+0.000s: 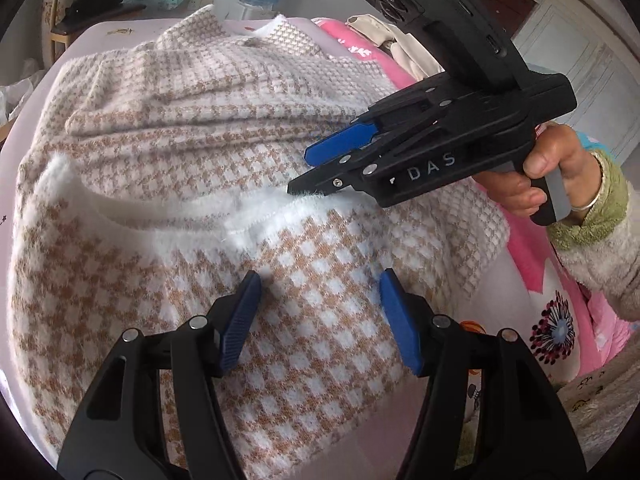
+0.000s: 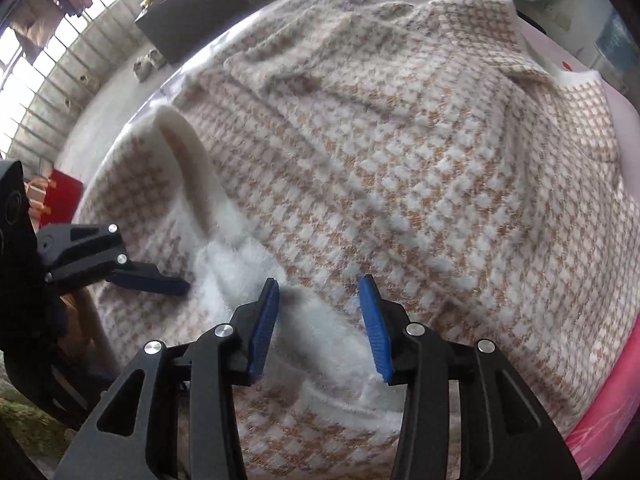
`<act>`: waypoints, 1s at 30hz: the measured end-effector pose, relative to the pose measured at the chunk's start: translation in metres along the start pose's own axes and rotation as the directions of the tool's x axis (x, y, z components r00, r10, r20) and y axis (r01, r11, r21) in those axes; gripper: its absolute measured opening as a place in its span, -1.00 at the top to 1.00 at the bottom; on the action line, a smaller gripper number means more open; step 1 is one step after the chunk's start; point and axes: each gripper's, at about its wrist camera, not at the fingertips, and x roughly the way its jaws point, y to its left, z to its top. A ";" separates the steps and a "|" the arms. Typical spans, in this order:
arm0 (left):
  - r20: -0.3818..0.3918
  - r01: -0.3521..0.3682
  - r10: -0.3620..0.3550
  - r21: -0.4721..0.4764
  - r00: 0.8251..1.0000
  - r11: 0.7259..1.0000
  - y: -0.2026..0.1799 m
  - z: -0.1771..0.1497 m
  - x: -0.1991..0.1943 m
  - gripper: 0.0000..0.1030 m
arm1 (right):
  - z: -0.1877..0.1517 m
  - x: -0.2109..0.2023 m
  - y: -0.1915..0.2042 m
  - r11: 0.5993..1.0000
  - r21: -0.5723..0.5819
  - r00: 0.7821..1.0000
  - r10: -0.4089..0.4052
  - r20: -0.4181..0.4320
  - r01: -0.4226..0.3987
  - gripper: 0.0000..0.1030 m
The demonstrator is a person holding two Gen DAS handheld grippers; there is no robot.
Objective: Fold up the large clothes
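A fuzzy sweater (image 1: 192, 128) in a tan-and-white houndstooth knit lies spread over a round table (image 1: 24, 184), its folded layers reaching away from both grippers. On the left, the left gripper (image 1: 320, 300) hovers above the sweater's near panel with its blue pads (image 1: 240, 320) well apart and nothing between them. Just ahead of it and to its right, the white plush collar (image 1: 256, 216) curves across the knit. Further right, the right gripper (image 1: 304, 168) points down at that collar, its lower tip touching the white fluff; its jaws stand apart, not pressing on the cloth, with the collar fluff (image 2: 320, 332) lying beneath the gap. A hand (image 1: 540, 176) in a fleecy sleeve grips its handle, over pink floral bedding (image 1: 560, 320).
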 end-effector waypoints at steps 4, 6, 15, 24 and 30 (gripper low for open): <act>-0.004 0.011 -0.011 0.000 1.000 1.000 0.001 -0.006 -0.005 -0.13 | 0.001 -0.003 0.002 0.998 -0.047 0.999 0.027 -0.026 -0.028 0.20; -0.005 0.011 -0.011 0.004 1.000 1.000 0.000 -0.008 -0.006 -0.13 | 0.002 -0.006 0.000 0.996 -0.067 0.998 0.056 -0.035 -0.058 0.20; 0.001 -0.034 0.034 0.041 0.999 0.999 -0.009 -0.015 -0.013 -0.13 | 0.004 -0.014 0.010 0.969 -0.179 0.983 0.156 -0.095 -0.171 0.20; 0.008 -0.050 0.050 0.040 0.999 0.998 -0.008 -0.014 -0.013 -0.15 | 0.004 -0.014 0.034 0.955 -0.262 0.989 0.120 -0.087 -0.139 0.15; 0.008 -0.045 0.044 0.032 0.999 0.998 -0.007 -0.014 -0.012 -0.15 | 0.028 -0.001 0.030 0.958 -0.265 0.993 0.096 -0.069 -0.111 -0.19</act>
